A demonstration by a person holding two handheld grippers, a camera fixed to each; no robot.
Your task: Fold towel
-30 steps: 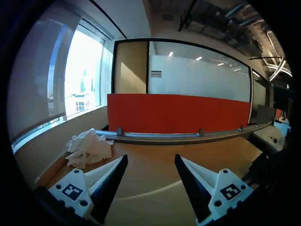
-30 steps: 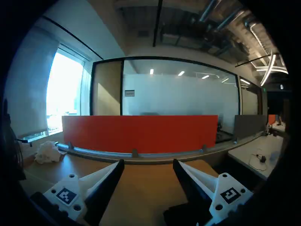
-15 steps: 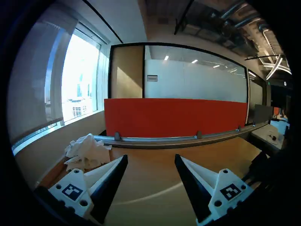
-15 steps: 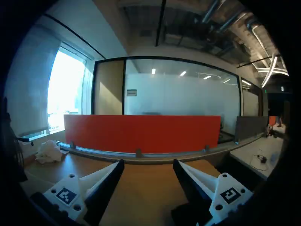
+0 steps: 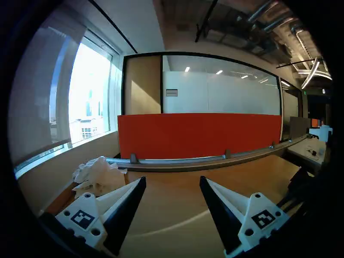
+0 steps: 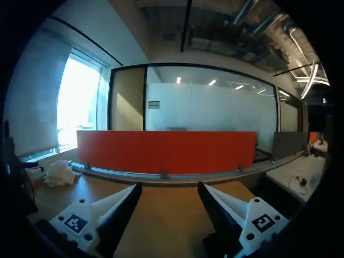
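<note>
Since a second ago the towel (image 5: 96, 175) has slipped lower in the left gripper view, so that its lower edge now sits behind one white finger, and in the right gripper view the whole scene has drifted a little to the right.

Nearest the camera, the left tongs (image 5: 172, 178) stand spread with only bare wood between the fingers. The right tongs (image 6: 169, 184) are spread the same way and pinch nothing.

Under both lies the wooden desk (image 5: 172, 215), with a pale curved streak of light across it. The towel is a crumpled white heap at the desk's far left corner, near the window side. In the right gripper view it shows small and well apart from the fingers (image 6: 59, 173).

Behind it a metal rail (image 5: 180, 161) runs along the desk's back edge. A red divider panel (image 5: 198, 135) rises from that rail and blocks what lies beyond the desk.

A bright window (image 5: 88, 107) fills the left side. Past the divider stands a frosted glass wall (image 5: 219, 92). A second, paler desk (image 6: 292, 176) with a thin cable on it lies off to the right.

Both tongs hang low and roughly level over the desk, pointing toward the divider.
</note>
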